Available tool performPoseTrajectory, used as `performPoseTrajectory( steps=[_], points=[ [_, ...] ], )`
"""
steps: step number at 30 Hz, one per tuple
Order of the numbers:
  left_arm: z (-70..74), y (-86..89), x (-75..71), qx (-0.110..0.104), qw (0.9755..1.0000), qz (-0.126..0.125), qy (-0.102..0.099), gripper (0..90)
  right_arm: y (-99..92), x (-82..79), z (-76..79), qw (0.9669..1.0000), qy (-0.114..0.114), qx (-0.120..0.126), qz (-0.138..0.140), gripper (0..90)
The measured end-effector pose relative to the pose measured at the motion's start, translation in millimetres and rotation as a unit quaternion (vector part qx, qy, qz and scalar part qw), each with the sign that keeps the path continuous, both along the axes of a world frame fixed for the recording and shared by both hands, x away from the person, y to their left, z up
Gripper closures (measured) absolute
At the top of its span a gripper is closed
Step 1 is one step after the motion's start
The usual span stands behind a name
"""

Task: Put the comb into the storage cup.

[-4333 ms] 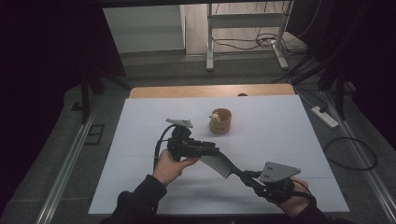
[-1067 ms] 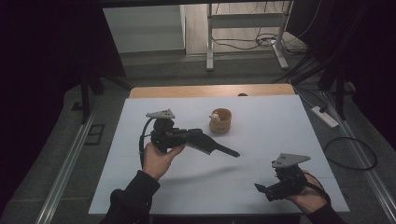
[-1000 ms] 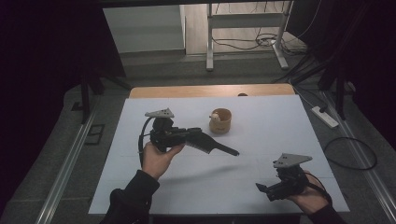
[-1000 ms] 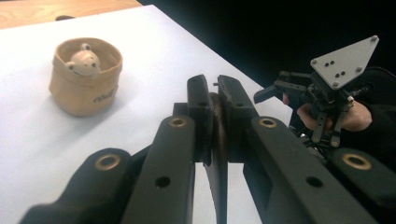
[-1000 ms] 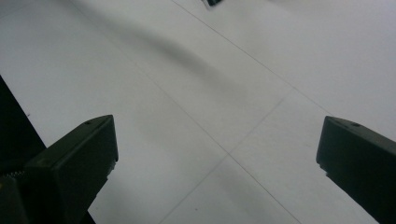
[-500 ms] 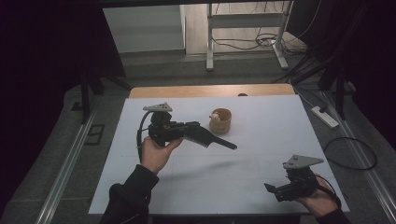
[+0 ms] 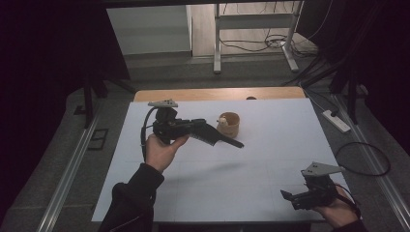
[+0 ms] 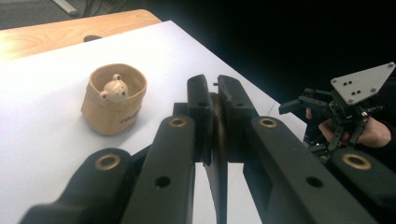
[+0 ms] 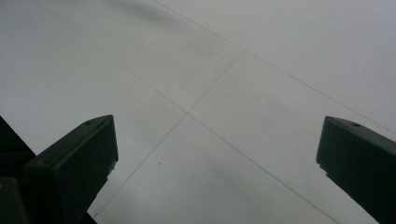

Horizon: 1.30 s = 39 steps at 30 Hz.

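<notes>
High view: over a white tabletop (image 7: pixel 251 169), the left gripper (image 7: pixel 205 130) is clamped on a flat black comb-like tool (image 7: pixel 220 137) whose tip hangs just beside a small tan cup holding a bear figure (image 7: pixel 228 124); the right gripper (image 7: pixel 290 197) hovers near the front right corner. Left gripper view: jaws closed on the tool's thin edge (image 8: pixel 218 140), cup (image 8: pixel 112 98) to the left. Right gripper view: jaws wide apart, empty, above bare tabletop (image 9: pixel 224 84). The carrying step seems underway; next probably calls for bringing the tool to the cup

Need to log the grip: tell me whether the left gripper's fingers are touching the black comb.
Touching. In the left gripper view the fingers are clamped on the comb from both sides; the high view shows the comb sticking out of the left gripper.
</notes>
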<state>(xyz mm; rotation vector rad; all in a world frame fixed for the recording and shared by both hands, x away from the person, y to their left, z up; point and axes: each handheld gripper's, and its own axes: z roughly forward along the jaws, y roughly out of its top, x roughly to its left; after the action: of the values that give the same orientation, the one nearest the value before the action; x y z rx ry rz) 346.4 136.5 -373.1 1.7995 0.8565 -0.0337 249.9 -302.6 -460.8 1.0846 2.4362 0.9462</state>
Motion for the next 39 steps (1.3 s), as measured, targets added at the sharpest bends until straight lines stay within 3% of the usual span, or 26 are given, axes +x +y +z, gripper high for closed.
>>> performPoseTrajectory(
  steps=[12, 25, 39],
  points=[
    [12.1, 3.5, 10.9, 0.006, 0.9999, 0.014, -0.006, 83.5, -13.1, -4.6, 0.8, 0.9995, 0.012, 0.012, -0.025, 0.0],
    [17.7, 5.3, 25.9, 0.007, 0.9995, 0.029, -0.008, 83.5, -26.7, -11.8, -1.3, 0.9980, 0.028, 0.007, -0.056, 0.0],
    [28.0, 11.2, 39.0, 0.011, 0.9982, 0.055, -0.017, 83.6, -35.9, -19.9, 2.3, 0.9961, 0.015, 0.014, -0.086, 0.0]
  ],
)
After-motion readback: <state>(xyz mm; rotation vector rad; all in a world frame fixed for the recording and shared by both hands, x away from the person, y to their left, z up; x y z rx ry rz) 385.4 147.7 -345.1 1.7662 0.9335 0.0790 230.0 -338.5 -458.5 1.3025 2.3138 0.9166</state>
